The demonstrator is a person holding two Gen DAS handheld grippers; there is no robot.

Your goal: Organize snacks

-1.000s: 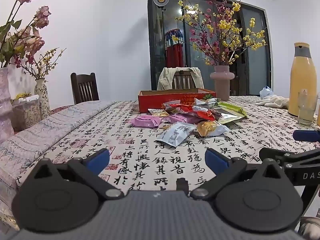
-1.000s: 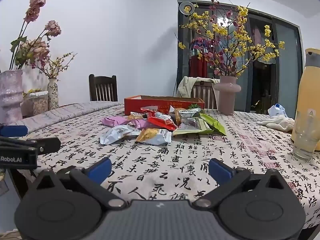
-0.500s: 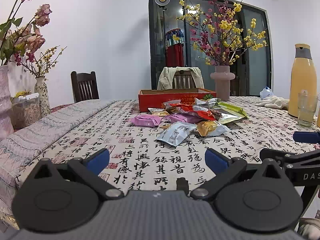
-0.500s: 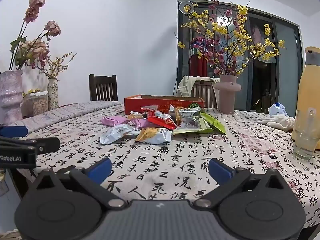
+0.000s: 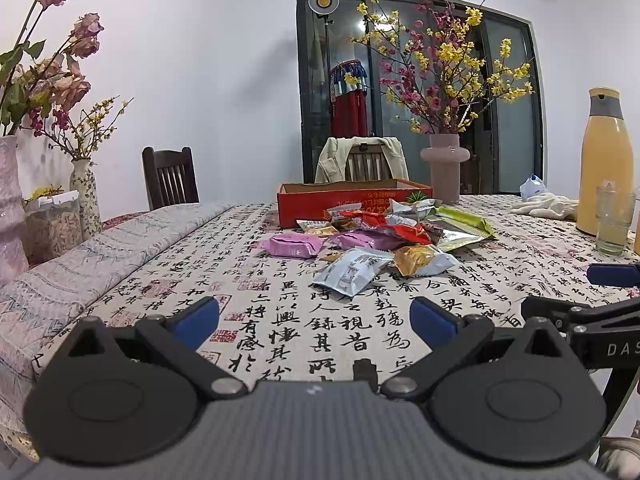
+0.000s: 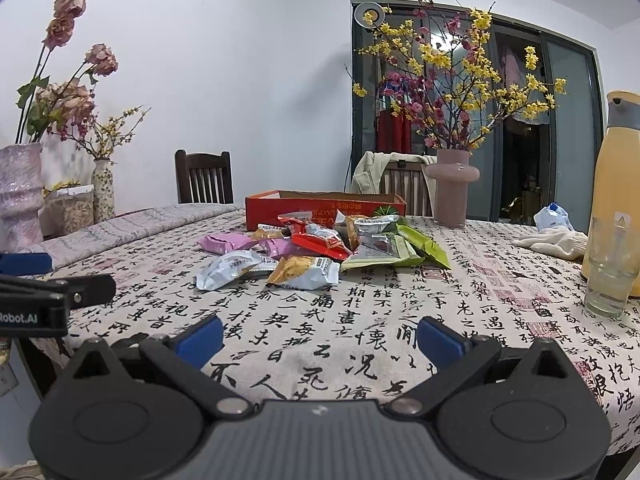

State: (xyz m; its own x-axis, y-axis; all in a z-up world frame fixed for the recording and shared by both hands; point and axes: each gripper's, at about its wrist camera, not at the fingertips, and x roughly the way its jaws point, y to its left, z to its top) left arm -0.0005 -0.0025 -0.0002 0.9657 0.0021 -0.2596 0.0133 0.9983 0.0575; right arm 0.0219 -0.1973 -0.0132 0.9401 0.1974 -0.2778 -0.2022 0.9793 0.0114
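Observation:
A pile of snack packets point(image 5: 376, 236) lies mid-table in front of an open red box point(image 5: 352, 200); nearest me are a white-grey packet point(image 5: 352, 272), a gold one point(image 5: 424, 260) and a pink one point(image 5: 294, 245). The pile point(image 6: 320, 244) and the red box point(image 6: 324, 205) also show in the right wrist view. My left gripper point(image 5: 314, 318) is open and empty, low over the near table edge. My right gripper point(image 6: 320, 334) is open and empty beside it, well short of the packets.
A pink vase of flowering branches point(image 5: 444, 172) stands behind the box. A yellow bottle point(image 5: 606, 168), a glass point(image 5: 614, 220) and a white cloth point(image 5: 548, 204) are at the right. Vases point(image 5: 84, 196) and a jar point(image 5: 50, 224) stand at the left. Chairs point(image 5: 170, 178) are beyond the table.
Both grippers have shifted only very slightly; the packets and the box have not moved.

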